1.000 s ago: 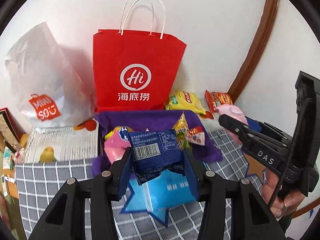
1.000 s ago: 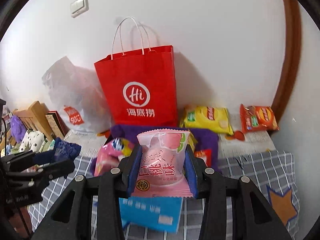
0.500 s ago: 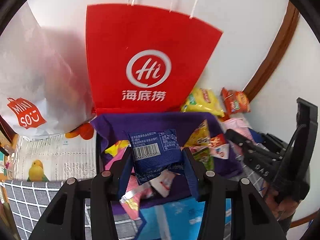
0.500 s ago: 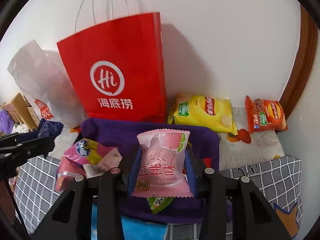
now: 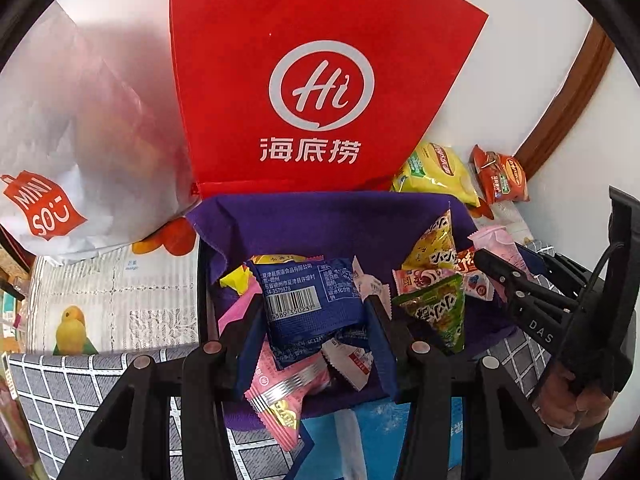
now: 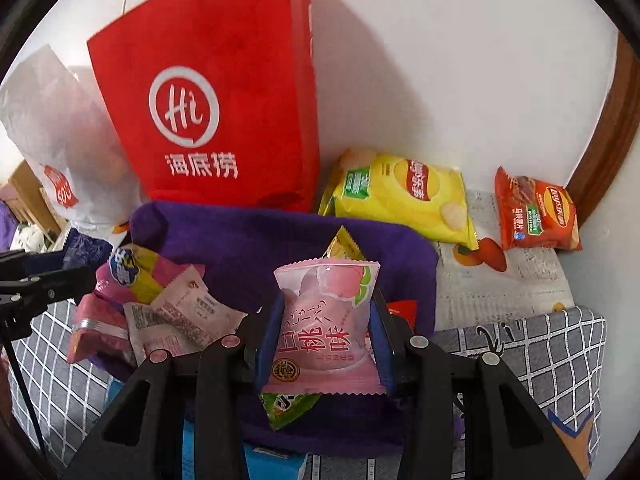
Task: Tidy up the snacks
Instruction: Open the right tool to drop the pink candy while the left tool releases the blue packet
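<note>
My left gripper [image 5: 314, 322] is shut on a dark blue snack packet [image 5: 310, 304] with a barcode, held over a purple fabric bin [image 5: 320, 220] that holds several small snack packets. In the right wrist view my right gripper [image 6: 326, 334] is shut on a pink peach-flavour packet [image 6: 326, 324], also above the purple bin [image 6: 256, 240]. The right gripper shows at the right edge of the left wrist view [image 5: 516, 276], with a hand under it. The left gripper's tip [image 6: 56, 276] with the blue packet shows at the left of the right wrist view.
A red paper bag [image 5: 316, 92] stands against the wall behind the bin, with a white plastic bag [image 5: 76, 128] on its left. Yellow [image 6: 404, 196] and orange [image 6: 536, 212] crisp bags lie at the back right. A grey checked cloth [image 6: 532, 356] covers the table; a blue pack [image 5: 360, 436] lies below.
Both grippers have moved forward and down toward the purple bin, each keeping its packet. The red bag and the bin now look larger and closer.
</note>
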A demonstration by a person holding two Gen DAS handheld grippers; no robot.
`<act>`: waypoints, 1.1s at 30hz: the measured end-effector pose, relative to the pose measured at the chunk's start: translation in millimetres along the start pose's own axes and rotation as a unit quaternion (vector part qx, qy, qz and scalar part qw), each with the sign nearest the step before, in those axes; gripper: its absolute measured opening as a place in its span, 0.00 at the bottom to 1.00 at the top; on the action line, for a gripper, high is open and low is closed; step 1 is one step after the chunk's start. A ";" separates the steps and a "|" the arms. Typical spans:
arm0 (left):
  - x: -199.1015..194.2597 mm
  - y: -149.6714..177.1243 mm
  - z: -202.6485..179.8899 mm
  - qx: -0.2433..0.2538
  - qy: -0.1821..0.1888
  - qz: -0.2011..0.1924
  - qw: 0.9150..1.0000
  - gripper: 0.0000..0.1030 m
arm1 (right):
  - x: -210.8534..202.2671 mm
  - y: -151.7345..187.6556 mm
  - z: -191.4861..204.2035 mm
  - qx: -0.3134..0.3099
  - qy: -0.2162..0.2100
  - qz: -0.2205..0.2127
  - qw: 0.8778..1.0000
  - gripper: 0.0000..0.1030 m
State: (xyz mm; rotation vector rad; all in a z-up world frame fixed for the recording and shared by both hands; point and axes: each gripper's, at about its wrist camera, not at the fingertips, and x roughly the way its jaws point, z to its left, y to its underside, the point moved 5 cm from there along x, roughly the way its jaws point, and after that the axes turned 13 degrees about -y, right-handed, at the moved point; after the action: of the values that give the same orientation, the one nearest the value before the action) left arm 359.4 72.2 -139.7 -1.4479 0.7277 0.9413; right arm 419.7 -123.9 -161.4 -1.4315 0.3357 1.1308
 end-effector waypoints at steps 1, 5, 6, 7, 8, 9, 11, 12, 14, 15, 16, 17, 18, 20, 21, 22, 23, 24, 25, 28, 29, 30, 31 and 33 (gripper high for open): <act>0.2 0.1 0.9 -0.001 0.000 0.001 1.000 0.45 | 2.0 0.9 -0.1 0.000 0.001 0.004 1.000 0.41; 0.9 -0.1 4.5 -0.005 -0.002 0.003 1.000 0.45 | 8.5 4.0 -3.0 0.007 0.005 0.019 1.000 0.41; 1.4 0.1 4.7 -0.006 -0.002 0.005 1.000 0.45 | 9.9 4.5 -3.7 0.009 0.005 0.023 1.000 0.41; 1.9 0.3 4.4 -0.006 -0.001 0.006 1.000 0.45 | 11.4 5.5 -4.4 0.010 0.005 0.026 1.000 0.41; 2.2 0.4 3.5 -0.005 -0.001 0.006 1.000 0.45 | 12.8 6.3 -4.9 0.011 0.006 0.029 0.999 0.41; 2.5 0.6 2.8 -0.004 -0.001 0.007 1.000 0.45 | 13.7 6.6 -5.0 0.011 0.007 0.031 0.999 0.41; 2.6 1.1 1.9 -0.003 -0.001 0.007 1.000 0.45 | 15.2 7.2 -4.9 0.011 0.007 0.034 0.999 0.41; 2.8 1.4 1.4 -0.003 -0.001 0.007 1.000 0.45 | 15.5 7.4 -5.1 0.011 0.007 0.035 0.999 0.41; 3.3 1.8 0.3 -0.001 0.000 0.008 1.000 0.45 | 16.1 7.9 -4.5 0.009 0.007 0.038 0.999 0.41; 4.0 2.3 -0.4 0.000 0.000 0.009 1.000 0.45 | 16.6 7.8 -4.2 0.009 0.007 0.039 0.999 0.41; 5.1 2.8 -0.9 0.001 0.000 0.011 1.000 0.45 | 17.6 8.4 -4.1 0.008 0.008 0.041 0.999 0.41; 6.1 3.4 -1.5 0.001 0.001 0.014 1.000 0.45 | 18.8 8.9 -4.1 0.007 0.008 0.044 0.999 0.41; 7.8 4.0 -2.1 0.002 0.001 0.017 1.000 0.45 | 19.7 9.3 -4.1 0.007 0.009 0.047 0.999 0.41; 10.8 5.1 -3.0 0.004 0.001 0.022 1.000 0.45 | 22.9 10.6 -4.8 0.008 0.011 0.053 0.998 0.41; 12.9 5.8 -3.3 0.005 -0.001 0.026 1.000 0.45 | 23.9 10.8 -5.3 0.008 0.012 0.055 0.998 0.41; 14.1 6.4 -3.9 0.005 -0.002 0.028 1.000 0.45 | 24.9 11.2 -5.9 0.009 0.014 0.057 0.998 0.41; 15.1 6.8 -4.0 0.006 -0.003 0.030 1.000 0.45 | 25.7 11.5 -6.6 0.010 0.015 0.059 0.998 0.41; 16.5 7.3 -4.3 0.006 -0.004 0.032 0.999 0.45 | 26.0 11.8 -6.9 0.011 0.015 0.060 0.998 0.41; 17.8 7.8 -4.5 0.006 -0.004 0.034 0.999 0.45 | 26.3 11.9 -7.3 0.012 0.014 0.061 0.998 0.41; 20.7 9.0 -5.2 0.005 -0.004 0.041 0.999 0.46 | 27.9 13.0 -7.9 0.011 0.018 0.067 0.998 0.41; 21.6 9.3 -5.9 0.006 -0.004 0.042 0.999 0.46 | 28.5 13.5 -8.1 0.010 0.020 0.070 0.997 0.41; 22.4 9.9 -6.6 0.006 -0.003 0.044 0.999 0.47 | 28.9 13.8 -8.0 0.010 0.022 0.071 0.997 0.41; 23.1 10.2 -7.3 0.007 -0.003 0.045 0.999 0.47 | 29.5 14.4 -7.6 0.007 0.023 0.073 0.997 0.41; 24.7 11.1 -8.3 0.008 -0.003 0.048 0.999 0.48 | 29.9 14.9 -6.1 0.003 0.024 0.074 0.997 0.41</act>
State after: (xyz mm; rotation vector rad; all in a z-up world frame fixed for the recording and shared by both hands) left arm 362.7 65.0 -166.9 -1.4053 0.8037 1.0107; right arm 425.4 -120.7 -194.7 -1.4491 0.4856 1.2158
